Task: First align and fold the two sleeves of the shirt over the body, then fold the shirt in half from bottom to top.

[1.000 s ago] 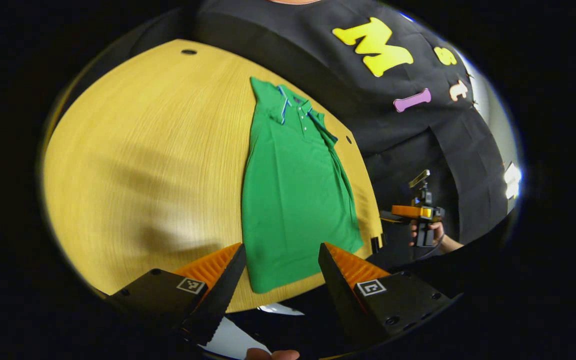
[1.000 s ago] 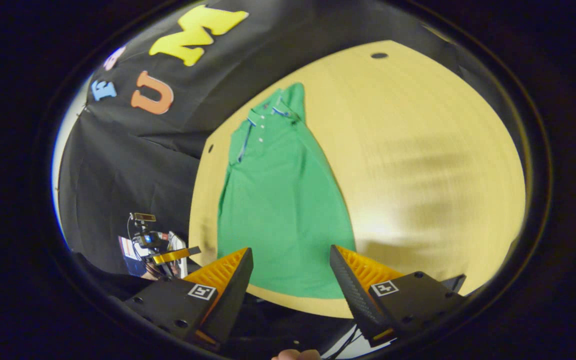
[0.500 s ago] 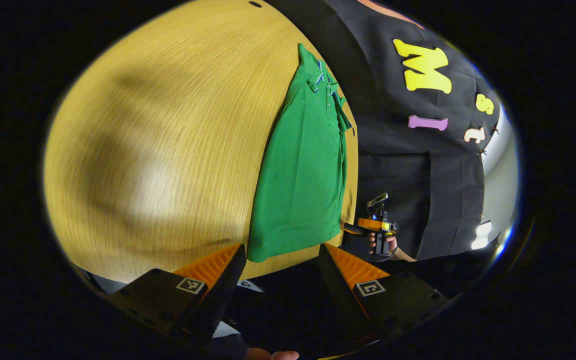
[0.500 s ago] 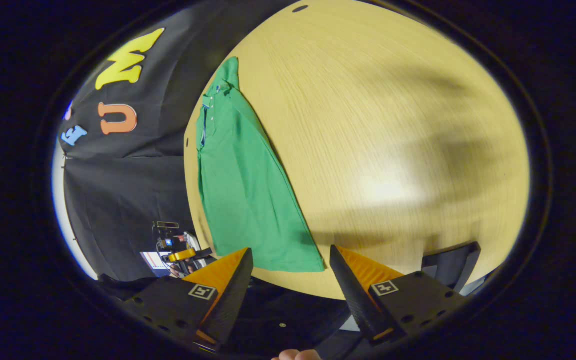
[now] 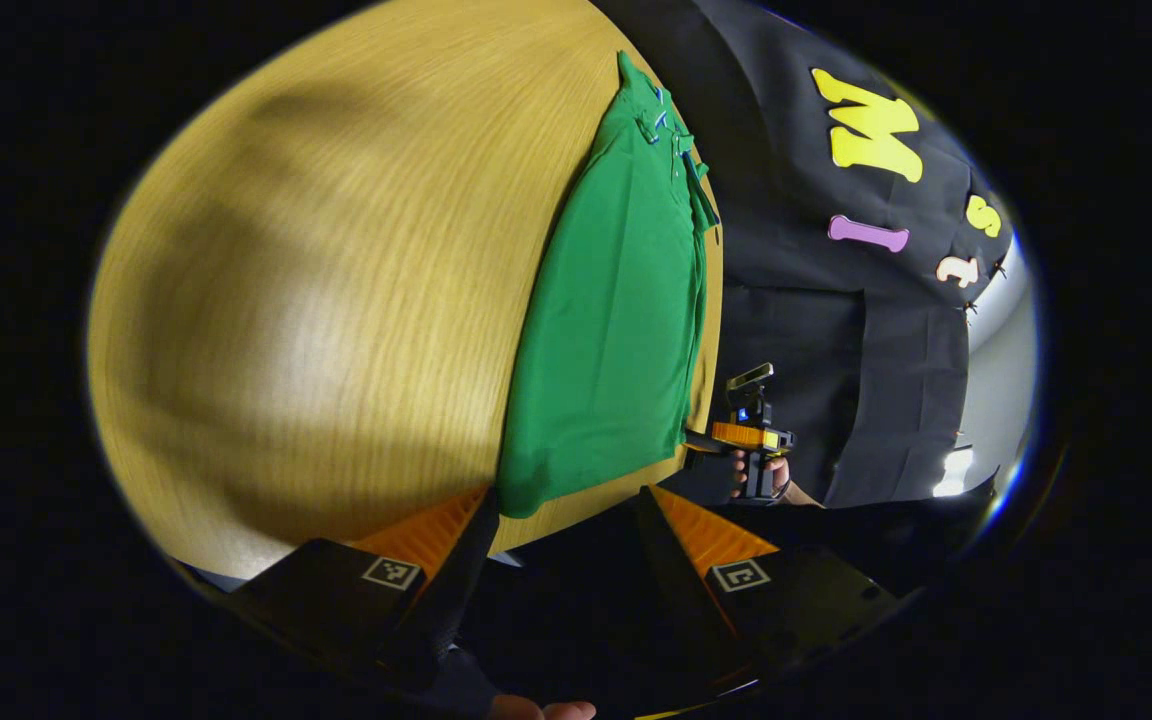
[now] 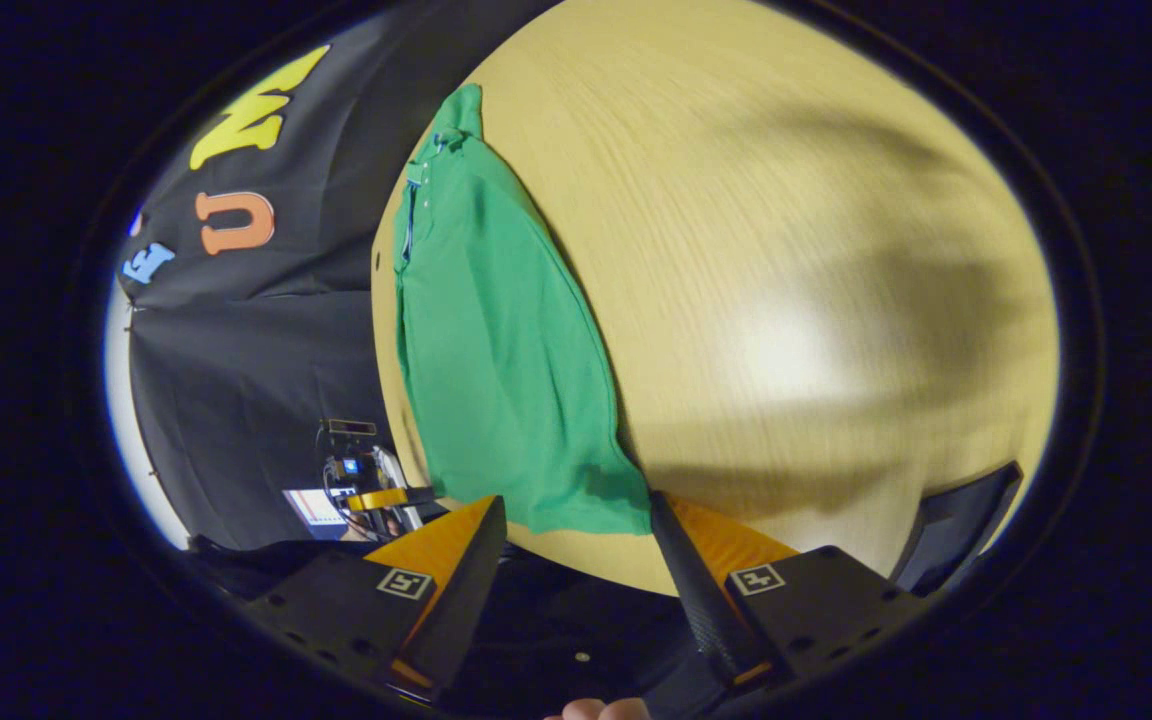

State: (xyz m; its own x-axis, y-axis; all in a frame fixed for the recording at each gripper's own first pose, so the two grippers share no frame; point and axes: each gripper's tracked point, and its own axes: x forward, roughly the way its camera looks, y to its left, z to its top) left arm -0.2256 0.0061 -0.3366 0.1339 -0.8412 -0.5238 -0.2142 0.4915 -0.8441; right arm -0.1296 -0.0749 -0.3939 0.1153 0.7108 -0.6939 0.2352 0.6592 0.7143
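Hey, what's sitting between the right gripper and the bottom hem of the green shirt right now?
Nothing: in the right gripper view, the open right gripper sits just off the green shirt, with bare table edge between them.

The folded sleeves of the green polo shirt are lying too narrow along its edge to tell how well they align. In the right gripper view the left tool is showing too small to tell how its jaws stand. The tabletop is blurring across its far side.
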